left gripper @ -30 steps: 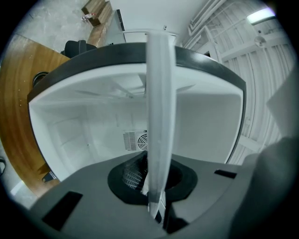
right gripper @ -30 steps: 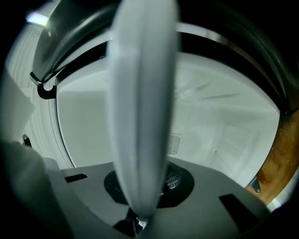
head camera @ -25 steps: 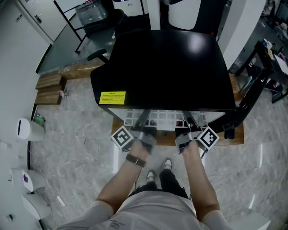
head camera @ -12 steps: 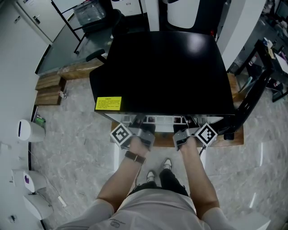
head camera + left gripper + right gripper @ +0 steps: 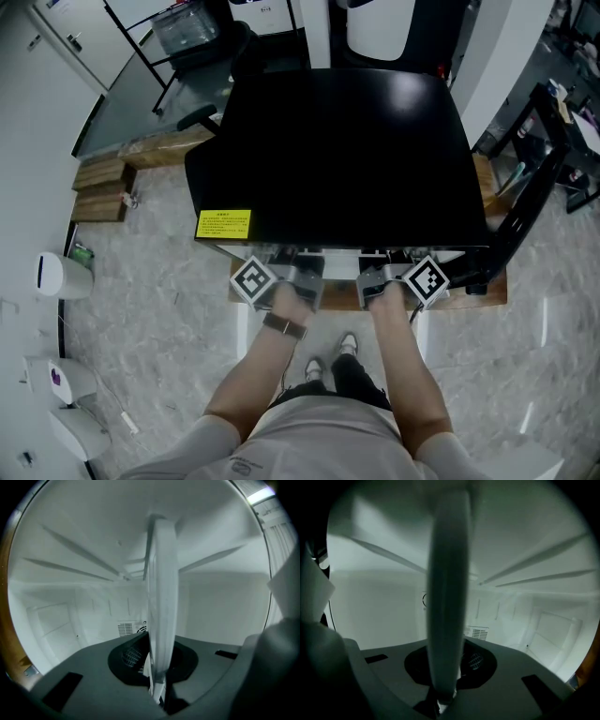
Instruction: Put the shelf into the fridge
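Observation:
A black fridge stands right in front of me, seen from above. Both grippers are at its open front. The left gripper and the right gripper reach under the top's front edge, so their jaws are hidden in the head view. The white shelf shows edge-on in the left gripper view, with the left gripper shut on its near rim. In the right gripper view the shelf is a grey band, and the right gripper is shut on it. Behind it lies the white fridge interior with side ribs.
A yellow label sits on the fridge's front left corner. The fridge rests on a wooden pallet. Wooden blocks lie to the left, a black stand rises at right. A vent marks the back wall.
Both grippers moved forward towards the fridge. The white shelf grid that showed in front of the fridge has slid inside and is now hidden under its top.

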Demonstrator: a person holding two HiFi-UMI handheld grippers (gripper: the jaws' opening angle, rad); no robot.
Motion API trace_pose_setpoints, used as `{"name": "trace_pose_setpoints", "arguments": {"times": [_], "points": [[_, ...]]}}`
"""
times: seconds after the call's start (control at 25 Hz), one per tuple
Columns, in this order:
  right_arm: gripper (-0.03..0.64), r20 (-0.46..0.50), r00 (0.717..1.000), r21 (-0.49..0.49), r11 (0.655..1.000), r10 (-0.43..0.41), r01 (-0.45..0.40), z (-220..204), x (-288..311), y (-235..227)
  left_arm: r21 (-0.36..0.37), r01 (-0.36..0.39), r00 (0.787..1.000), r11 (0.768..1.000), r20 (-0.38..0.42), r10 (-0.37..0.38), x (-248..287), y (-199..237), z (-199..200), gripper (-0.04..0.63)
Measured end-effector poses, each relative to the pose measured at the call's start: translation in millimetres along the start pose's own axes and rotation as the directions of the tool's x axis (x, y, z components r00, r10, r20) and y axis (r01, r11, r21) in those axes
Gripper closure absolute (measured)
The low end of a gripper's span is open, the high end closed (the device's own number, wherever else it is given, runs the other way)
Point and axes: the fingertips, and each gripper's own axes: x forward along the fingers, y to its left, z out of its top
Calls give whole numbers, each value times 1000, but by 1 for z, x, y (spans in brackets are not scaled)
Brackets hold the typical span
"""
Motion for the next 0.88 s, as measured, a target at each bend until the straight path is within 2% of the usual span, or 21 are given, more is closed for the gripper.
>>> {"name": "trace_pose_setpoints", "arguments": {"times": [0.28,0.52,0.88], "points": [[568,43,998,-14,999,42,-41,4,9,3,4,20,999,1000,35,-20,8,-2,4,568],[567,94,994,-8,999,46,-45,7,14,3,16,34,998,999,61,-35,14,-1,7,568],[566,94,994,-26,998,60,-57,6,13,3,37,54,997,998,55,-56,14,-2,5,568]]}}
